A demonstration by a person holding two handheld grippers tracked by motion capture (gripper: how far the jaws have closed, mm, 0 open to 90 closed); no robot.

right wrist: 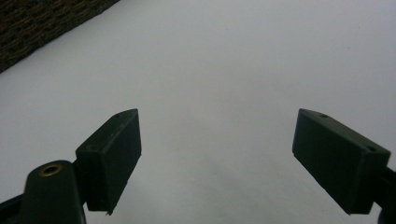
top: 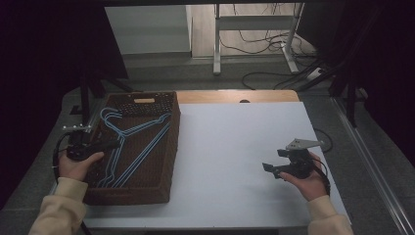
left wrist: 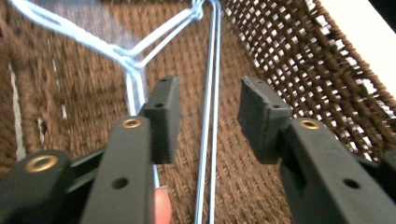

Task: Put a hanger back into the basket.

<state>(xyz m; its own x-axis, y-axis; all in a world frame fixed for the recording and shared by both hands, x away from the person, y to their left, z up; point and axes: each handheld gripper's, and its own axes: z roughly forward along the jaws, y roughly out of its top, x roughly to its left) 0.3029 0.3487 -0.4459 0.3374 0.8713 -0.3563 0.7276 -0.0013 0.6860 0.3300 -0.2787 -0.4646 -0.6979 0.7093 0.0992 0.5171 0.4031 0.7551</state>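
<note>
A brown wicker basket [top: 173, 142] stands on the left part of the white table [top: 230, 147]. Several light blue wire hangers [top: 132, 142] lie flat inside it. My left gripper [top: 115, 143] reaches in over the basket's left rim. In the left gripper view it [left wrist: 209, 116] is open just above the woven floor [left wrist: 84, 93], with two parallel hanger wires [left wrist: 215, 56] running through the gap between its jaws. My right gripper [top: 274, 160] hovers over bare table at the right. In the right gripper view it [right wrist: 217, 154] is wide open with nothing between its jaws.
The basket's wall [left wrist: 299, 56] rises to the right of the left jaws. A corner of the basket [right wrist: 42, 18] shows far off in the right gripper view. Behind the table's wooden back edge [top: 235, 95] are a desk frame [top: 218, 44] and floor cables [top: 264, 46].
</note>
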